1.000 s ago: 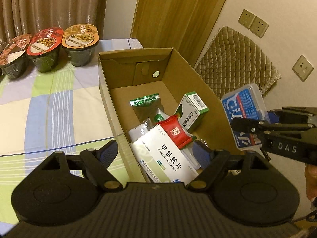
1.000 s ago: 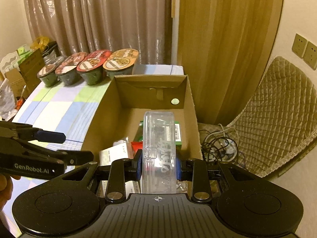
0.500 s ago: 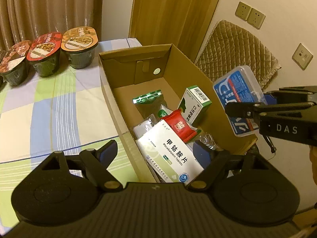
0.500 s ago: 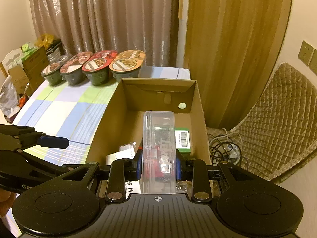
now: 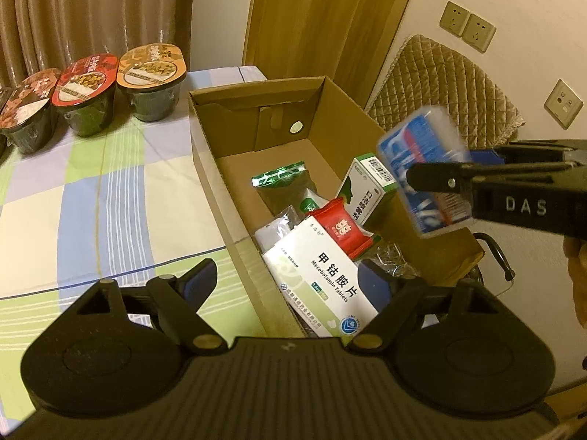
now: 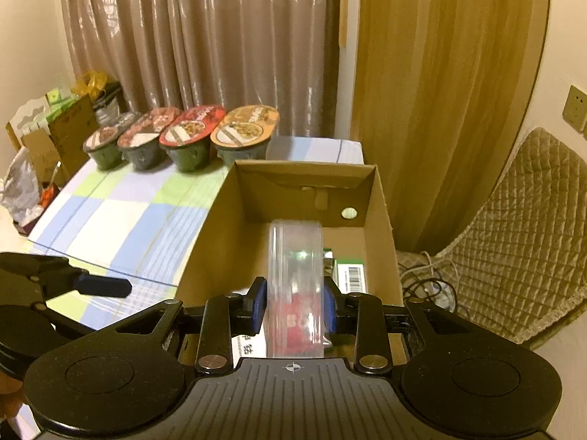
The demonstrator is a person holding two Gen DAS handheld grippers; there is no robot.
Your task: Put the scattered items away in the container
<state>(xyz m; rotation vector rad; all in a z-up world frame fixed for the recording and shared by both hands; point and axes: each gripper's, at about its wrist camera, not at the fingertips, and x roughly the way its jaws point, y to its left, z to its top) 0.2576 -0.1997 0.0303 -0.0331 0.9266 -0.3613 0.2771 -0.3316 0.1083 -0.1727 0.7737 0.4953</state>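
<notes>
An open cardboard box (image 5: 220,198) (image 6: 216,231) stands at the table's right edge. Inside lie a white tablet box (image 5: 323,282), a red sachet (image 5: 341,227), a green-and-white carton (image 5: 367,190) and a green foil pouch (image 5: 282,183). My right gripper (image 6: 293,308) is shut on a clear plastic case (image 6: 295,282) with blue print (image 5: 422,168), held above the box's near right part. My left gripper (image 5: 290,282) hangs open and empty over the box's near left wall; it also shows at the left of the right wrist view (image 6: 102,286).
Several instant-food bowls (image 5: 150,77) (image 6: 190,143) line the far edge of the checked tablecloth (image 5: 91,190). A quilted chair (image 6: 513,242) and cables (image 6: 425,282) sit right of the box, below wall sockets (image 5: 466,29). Curtains hang behind; bags and boxes (image 6: 44,146) crowd the far left.
My right gripper has carried the clear case leftwards and upwards, from beside the box's right wall to over its inside. The left gripper has stayed open and shifted only slightly.
</notes>
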